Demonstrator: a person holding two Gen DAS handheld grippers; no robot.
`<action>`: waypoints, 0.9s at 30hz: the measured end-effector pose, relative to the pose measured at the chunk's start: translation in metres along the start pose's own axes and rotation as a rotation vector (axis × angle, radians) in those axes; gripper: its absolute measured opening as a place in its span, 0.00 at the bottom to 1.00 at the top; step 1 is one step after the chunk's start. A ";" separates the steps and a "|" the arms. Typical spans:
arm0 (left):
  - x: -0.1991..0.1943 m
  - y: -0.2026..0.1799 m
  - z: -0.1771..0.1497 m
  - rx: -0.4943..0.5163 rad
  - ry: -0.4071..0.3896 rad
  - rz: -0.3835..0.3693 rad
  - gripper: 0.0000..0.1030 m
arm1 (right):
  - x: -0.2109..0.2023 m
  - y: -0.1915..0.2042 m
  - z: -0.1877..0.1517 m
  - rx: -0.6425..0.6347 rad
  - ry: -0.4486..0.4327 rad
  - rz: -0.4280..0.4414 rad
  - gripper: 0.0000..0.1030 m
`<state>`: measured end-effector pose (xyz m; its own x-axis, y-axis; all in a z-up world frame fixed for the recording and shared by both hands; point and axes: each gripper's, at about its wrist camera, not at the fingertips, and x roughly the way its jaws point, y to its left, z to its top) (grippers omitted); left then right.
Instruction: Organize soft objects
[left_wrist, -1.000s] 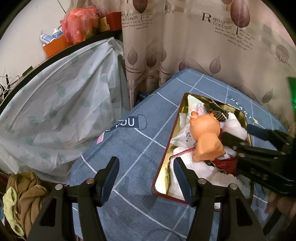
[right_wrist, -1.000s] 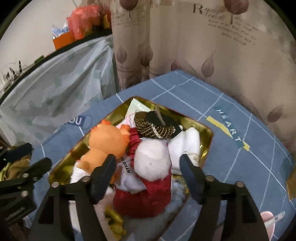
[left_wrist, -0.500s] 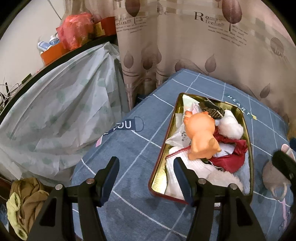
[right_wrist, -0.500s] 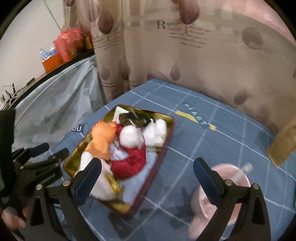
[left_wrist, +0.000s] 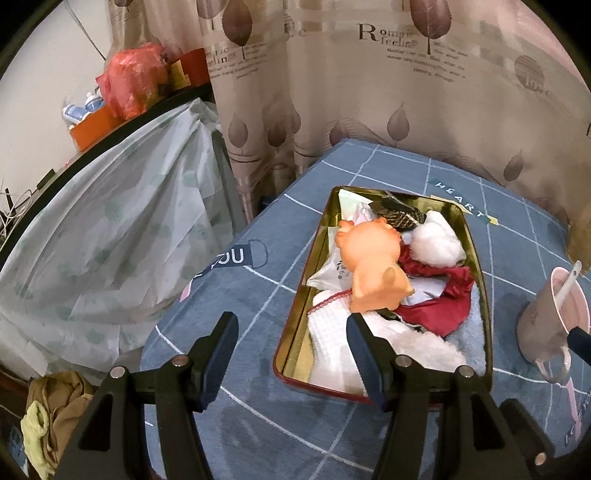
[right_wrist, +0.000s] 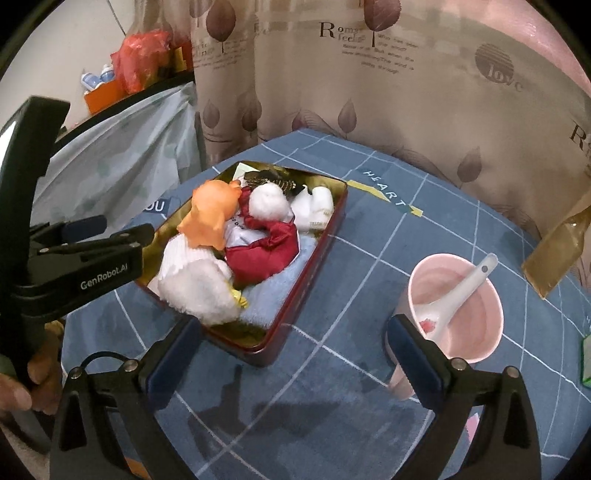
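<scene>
step: between picks, judged | left gripper (left_wrist: 291, 341) spread, empty, at tin (left_wrist: 476, 258) near edge | right gripper (right_wrist: 295, 341) spread, empty | next: likely choose orange toy (right_wrist: 210, 218)

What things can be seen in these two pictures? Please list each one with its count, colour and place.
tin tray: 1, gold inside, dark red outside, on the tablecloth
orange toy: 1, orange, on top of the pile in the tray
red cloth: 1, dark red, middle of the tray
white plush: 1, white, near end of the tray
tablecloth: 1, blue with white lines, covering the table
cup: 1, pink, right of the tray
spoon: 1, white, inside the cup
curtain: 1, beige with leaf print, behind the table
left claw: 1, black, open, empty
right claw: 1, black, open, empty
</scene>
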<state>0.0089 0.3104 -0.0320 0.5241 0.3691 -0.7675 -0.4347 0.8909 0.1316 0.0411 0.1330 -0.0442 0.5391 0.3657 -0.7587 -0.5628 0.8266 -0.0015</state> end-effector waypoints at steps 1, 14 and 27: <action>0.000 -0.001 0.000 0.002 -0.001 0.000 0.60 | 0.001 0.001 -0.001 -0.001 0.003 -0.001 0.97; -0.007 -0.013 -0.002 0.036 -0.010 -0.019 0.60 | 0.005 0.001 -0.004 0.009 0.027 -0.006 0.97; -0.011 -0.017 -0.003 0.043 -0.016 -0.023 0.60 | 0.006 0.001 -0.005 0.014 0.036 -0.004 0.97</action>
<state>0.0085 0.2904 -0.0275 0.5453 0.3519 -0.7608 -0.3907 0.9097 0.1407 0.0401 0.1336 -0.0518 0.5188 0.3468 -0.7814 -0.5515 0.8342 0.0041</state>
